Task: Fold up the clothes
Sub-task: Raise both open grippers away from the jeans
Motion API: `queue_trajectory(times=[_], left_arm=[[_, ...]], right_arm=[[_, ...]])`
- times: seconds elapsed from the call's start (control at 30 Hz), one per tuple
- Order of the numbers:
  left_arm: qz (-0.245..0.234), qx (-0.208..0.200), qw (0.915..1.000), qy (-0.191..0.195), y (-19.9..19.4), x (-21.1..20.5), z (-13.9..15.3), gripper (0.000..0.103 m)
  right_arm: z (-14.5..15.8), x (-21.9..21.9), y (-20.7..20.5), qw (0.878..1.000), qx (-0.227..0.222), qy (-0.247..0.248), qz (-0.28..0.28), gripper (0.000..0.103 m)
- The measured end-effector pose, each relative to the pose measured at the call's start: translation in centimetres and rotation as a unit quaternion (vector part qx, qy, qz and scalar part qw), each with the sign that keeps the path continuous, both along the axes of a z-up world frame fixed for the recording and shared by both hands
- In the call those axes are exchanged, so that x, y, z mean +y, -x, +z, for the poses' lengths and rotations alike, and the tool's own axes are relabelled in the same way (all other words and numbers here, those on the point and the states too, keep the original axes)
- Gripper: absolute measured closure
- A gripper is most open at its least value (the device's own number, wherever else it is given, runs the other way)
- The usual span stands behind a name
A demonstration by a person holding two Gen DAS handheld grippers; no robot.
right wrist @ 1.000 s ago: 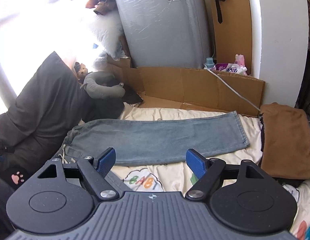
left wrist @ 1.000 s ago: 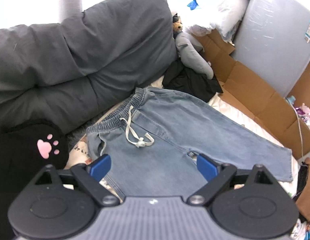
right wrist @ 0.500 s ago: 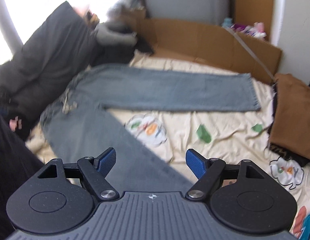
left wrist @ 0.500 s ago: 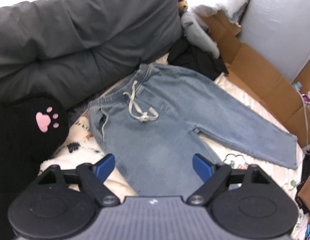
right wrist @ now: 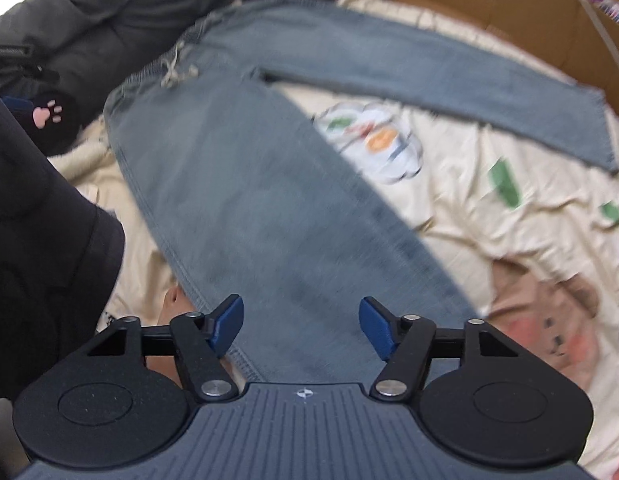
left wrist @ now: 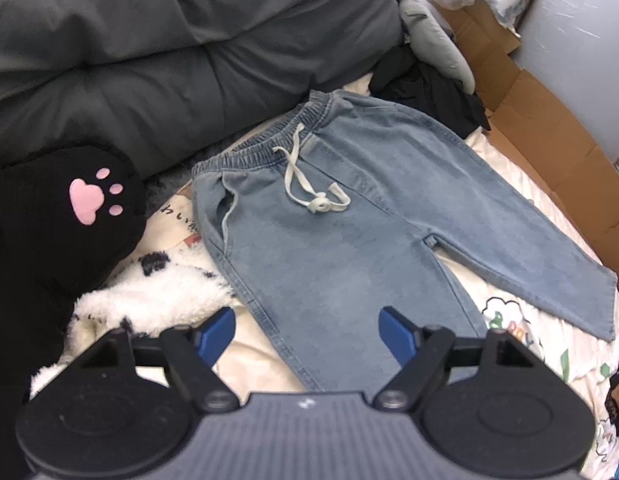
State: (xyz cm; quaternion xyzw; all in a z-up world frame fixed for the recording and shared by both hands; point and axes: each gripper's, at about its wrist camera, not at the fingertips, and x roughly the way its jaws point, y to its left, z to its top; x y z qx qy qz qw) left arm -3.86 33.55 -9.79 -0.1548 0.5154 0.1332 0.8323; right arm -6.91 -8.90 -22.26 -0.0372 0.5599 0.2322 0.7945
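Light blue jeans (left wrist: 349,216) lie flat on a cream printed bedsheet (left wrist: 521,320), legs spread apart, elastic waistband and white drawstring (left wrist: 309,188) toward the grey pillows. My left gripper (left wrist: 307,332) is open and empty, hovering over the near leg's thigh. In the right wrist view the jeans (right wrist: 269,208) appear blurred. My right gripper (right wrist: 301,326) is open and empty above the lower part of the near leg.
Grey pillows (left wrist: 149,52) lie behind the waistband. A black paw-print item (left wrist: 69,216) and a white fluffy item (left wrist: 157,300) sit at the left. Cardboard (left wrist: 549,120) lines the far right side, with dark clothing (left wrist: 429,88) near it.
Both grippers tilted down and moved nearer to the jeans. The right view swung from the room down onto the near leg. Both stayed open.
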Motion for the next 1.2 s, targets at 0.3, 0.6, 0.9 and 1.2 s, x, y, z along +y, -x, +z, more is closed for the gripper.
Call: queue_trajectory(times=[0.3,0.6,0.9,1.2], left_arm=[[0.012,0.019,0.9997,0.008,-0.4,1.3,-1.8,0.022],[0.030,0.037,0.9983,0.032,-1.1,2.6,-4.1,0.029],[0.046,0.075,0.9952,0.043,-1.2,2.3,-7.1,0.032],[0.051,0.089,0.9942,0.032,-0.2,2.6,-6.9,0.032]], right_arm=[[-4.5,1.6,-0.1,0.998,0.051,0.008,0.032,0.038],[-6.9,2.5,0.8,0.994,0.091,0.004,0.066,0.045],[-10.0,3.9,1.1,0.990,0.128,0.004,0.064,0.045],[-13.4,5.4,1.6,0.987,0.149,0.029,0.057,0.045]])
